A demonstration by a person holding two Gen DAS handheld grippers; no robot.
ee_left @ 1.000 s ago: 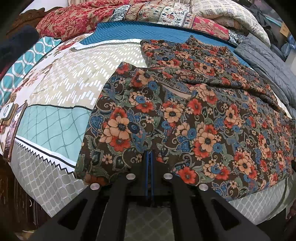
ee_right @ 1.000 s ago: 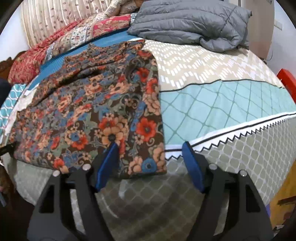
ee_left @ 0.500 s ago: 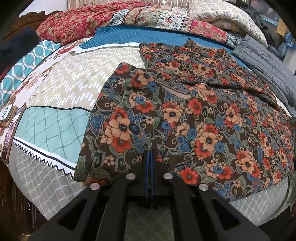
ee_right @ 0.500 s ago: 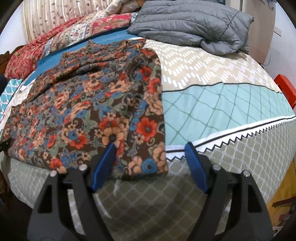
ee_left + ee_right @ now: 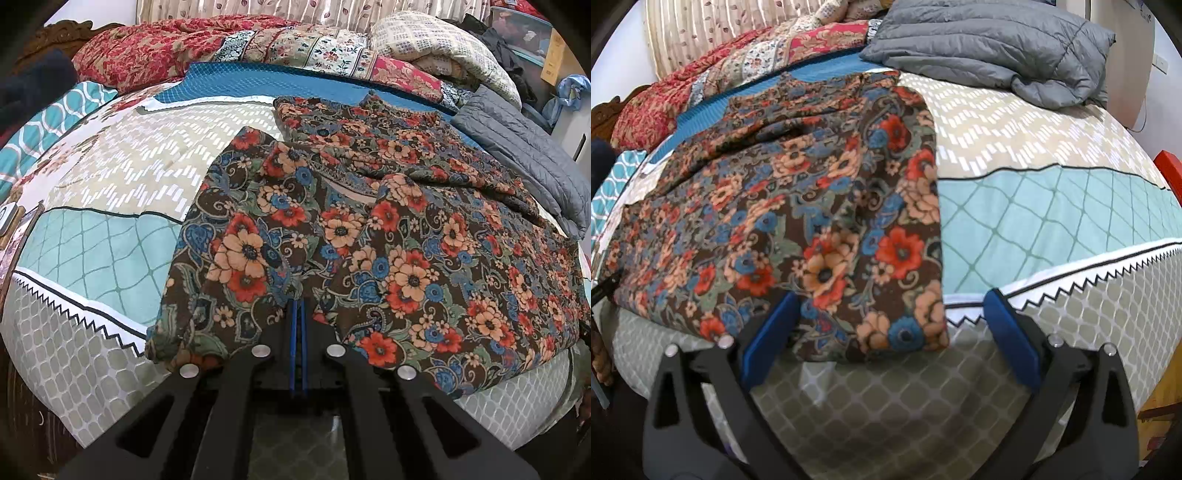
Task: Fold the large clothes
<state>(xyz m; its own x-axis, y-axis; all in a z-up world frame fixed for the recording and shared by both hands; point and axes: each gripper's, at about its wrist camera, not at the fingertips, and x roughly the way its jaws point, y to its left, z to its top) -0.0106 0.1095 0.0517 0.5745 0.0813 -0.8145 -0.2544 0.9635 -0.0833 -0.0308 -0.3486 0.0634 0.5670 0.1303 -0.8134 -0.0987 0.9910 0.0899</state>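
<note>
Left gripper [image 5: 297, 314] stays clenched on floral garment [image 5: 369, 236] hem at 6 o'clock; right gripper [image 5: 886, 325] gaping, edged closer to the near corner since 1 s ago. Garment lies on bed [image 5: 1052, 229]; second pinch looks imminent.

Matt floral cloth garment [image 5: 369, 236], quilted jacket [image 5: 990, 44]

The left tongs [image 5: 297, 314] are clamped on the floral garment's [image 5: 388, 236] near hem. It lies spread across the bed [image 5: 110, 236].
</note>
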